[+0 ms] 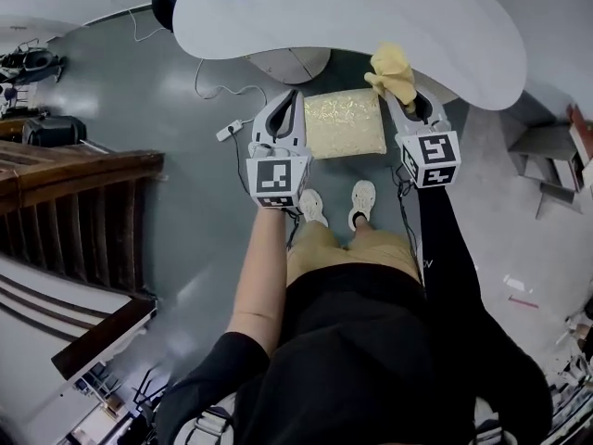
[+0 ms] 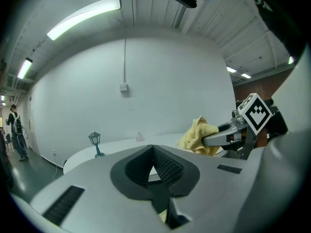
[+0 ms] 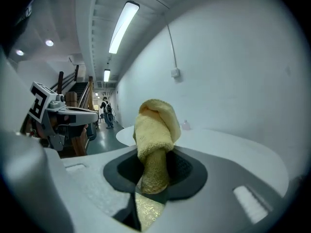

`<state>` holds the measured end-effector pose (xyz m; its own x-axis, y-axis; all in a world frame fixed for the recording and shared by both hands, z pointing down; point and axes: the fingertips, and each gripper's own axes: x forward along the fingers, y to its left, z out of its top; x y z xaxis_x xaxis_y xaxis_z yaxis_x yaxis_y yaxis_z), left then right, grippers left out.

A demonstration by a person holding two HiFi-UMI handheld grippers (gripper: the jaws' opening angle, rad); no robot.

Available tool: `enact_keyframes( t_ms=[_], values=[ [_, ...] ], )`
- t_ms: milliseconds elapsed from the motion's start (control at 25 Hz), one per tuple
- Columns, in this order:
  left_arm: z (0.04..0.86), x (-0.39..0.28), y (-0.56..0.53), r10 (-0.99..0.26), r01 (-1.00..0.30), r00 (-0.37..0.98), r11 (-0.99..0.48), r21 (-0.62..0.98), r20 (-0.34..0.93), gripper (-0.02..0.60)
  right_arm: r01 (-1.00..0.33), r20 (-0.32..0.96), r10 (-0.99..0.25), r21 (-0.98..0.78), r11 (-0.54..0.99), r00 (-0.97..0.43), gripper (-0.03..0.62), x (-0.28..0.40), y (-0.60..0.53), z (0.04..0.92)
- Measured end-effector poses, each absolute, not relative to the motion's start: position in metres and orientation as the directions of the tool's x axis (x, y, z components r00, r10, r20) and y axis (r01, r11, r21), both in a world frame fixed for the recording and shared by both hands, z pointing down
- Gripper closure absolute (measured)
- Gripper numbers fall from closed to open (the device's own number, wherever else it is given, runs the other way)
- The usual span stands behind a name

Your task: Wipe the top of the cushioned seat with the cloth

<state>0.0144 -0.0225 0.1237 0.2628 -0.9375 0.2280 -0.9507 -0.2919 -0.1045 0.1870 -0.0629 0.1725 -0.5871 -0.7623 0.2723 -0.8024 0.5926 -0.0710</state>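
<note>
Main risk: the R gripper (image 3: 154, 166) is clenched on only a narrow twisted neck of the pale-yellow terry cloth (image 3: 155, 123), w/ the bulk bunched in a knob past the jaw tips. Dragged over a textured surface, that neck could slip out. Or the knob could fold back, so the hard jaw tips rub the seat instead of the fabric.

Second risk: the square cushioned seat w/ gold-flecked top (image 1: 345, 123) sits top centre of the head view, its far edge tucked near the curved white tabletop (image 1: 417, 17). A long stroke toward the top of the frame could knock the gripper on that rim.

The cloth shows at the seat's upper-right corner in the head view. It's prob. held above the seat, not on it, so wiping looks not yet begun.

The L gripper (image 2: 153, 149) is at the seat's left edge, jaws closed tip to tip on nothing, ribbed black pads meeting. It's idle and close enough to get in the way of a leftward wipe.

Materials: the cloth is soft, looped and thick, so it'll compress. The seat top looks like shiny crinkled fabric, slightly padded. The tabletop is smooth and matte, the floor (image 1: 185, 91) glossy grey.
</note>
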Motion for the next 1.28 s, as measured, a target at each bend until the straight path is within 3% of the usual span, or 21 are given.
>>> enact_keyframes(
  t_ms=[280,640,1280],
  values=[
    [0.074,0.028,-0.026,-0.936,-0.934,0.314,-0.334,-0.124,0.16,0.574,-0.786,0.204,-0.768,-0.009,0.618,-0.607,0.491,0.186,-0.057,0.117],
    [0.029,0.019,-0.032,-0.957,-0.947,0.277,-0.287,-0.148,0.085,0.574,-0.773,0.125,-0.774,0.069,0.631,-0.62,0.491,0.189,-0.063,0.062],
    [0.007,0.026,-0.02,-0.958,-0.946,0.285,-0.286,-0.154,0.033,0.574,-0.777,0.076,-0.783,0.094,0.622,-0.617,0.491,0.197,-0.051,0.037]
  ],
)
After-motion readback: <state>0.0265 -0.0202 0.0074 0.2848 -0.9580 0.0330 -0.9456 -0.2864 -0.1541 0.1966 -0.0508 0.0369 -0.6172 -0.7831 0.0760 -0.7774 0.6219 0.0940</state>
